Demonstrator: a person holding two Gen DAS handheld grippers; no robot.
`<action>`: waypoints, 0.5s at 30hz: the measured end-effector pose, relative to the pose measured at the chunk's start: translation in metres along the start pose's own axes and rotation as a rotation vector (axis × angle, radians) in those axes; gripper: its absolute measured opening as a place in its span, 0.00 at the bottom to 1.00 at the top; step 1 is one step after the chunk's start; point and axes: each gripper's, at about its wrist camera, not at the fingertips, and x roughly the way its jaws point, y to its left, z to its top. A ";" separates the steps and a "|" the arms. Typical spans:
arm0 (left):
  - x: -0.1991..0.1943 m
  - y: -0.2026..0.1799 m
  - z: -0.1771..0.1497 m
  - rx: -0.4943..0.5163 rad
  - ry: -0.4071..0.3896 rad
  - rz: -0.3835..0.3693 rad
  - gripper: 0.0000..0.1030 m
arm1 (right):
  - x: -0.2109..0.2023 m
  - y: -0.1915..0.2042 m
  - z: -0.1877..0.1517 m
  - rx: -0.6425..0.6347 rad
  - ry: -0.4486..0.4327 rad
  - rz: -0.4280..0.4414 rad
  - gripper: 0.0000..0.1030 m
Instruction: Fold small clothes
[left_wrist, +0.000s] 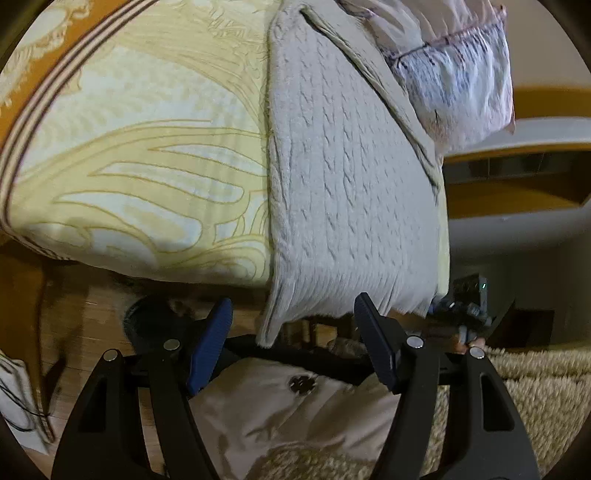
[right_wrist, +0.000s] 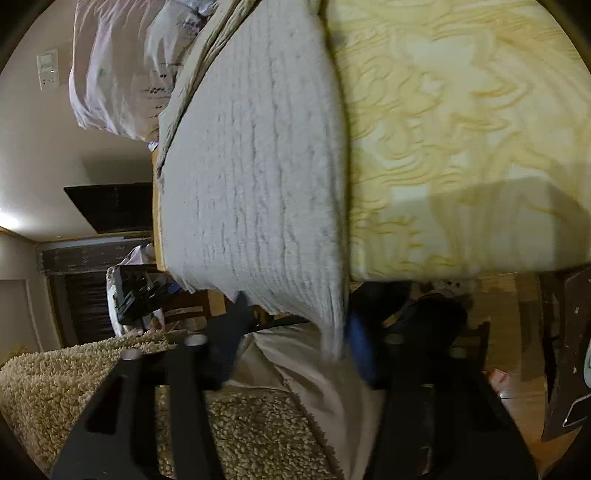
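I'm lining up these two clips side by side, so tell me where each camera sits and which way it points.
Left wrist: sits on the left gripper, looking along its open blue-padded fingers at the grey knit garment hanging over the edge of the yellow patterned bedcover; the person's beige clothing shows below.
Right wrist: sits on the right gripper, blurred, facing the same garment from the other side, rolled sideways.
Shared: garment, bedcover, shaggy rug.

A bed (left_wrist: 140, 155) with a cream-and-yellow patterned cover carried the clothes; a grey cable-knit garment (left_wrist: 343, 177) lay flat on it, its hem hanging over the edge; a rumpled whitish cloth (left_wrist: 458, 77) lay beside the knit.
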 end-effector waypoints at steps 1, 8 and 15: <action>0.001 0.001 0.001 -0.014 -0.011 -0.018 0.67 | 0.000 0.001 0.001 -0.003 0.002 0.006 0.38; 0.012 -0.001 0.003 -0.040 0.000 -0.065 0.45 | 0.000 0.007 -0.002 -0.041 -0.006 0.027 0.12; 0.013 -0.002 -0.003 -0.026 0.014 -0.079 0.19 | -0.010 0.017 0.001 -0.094 -0.029 0.055 0.09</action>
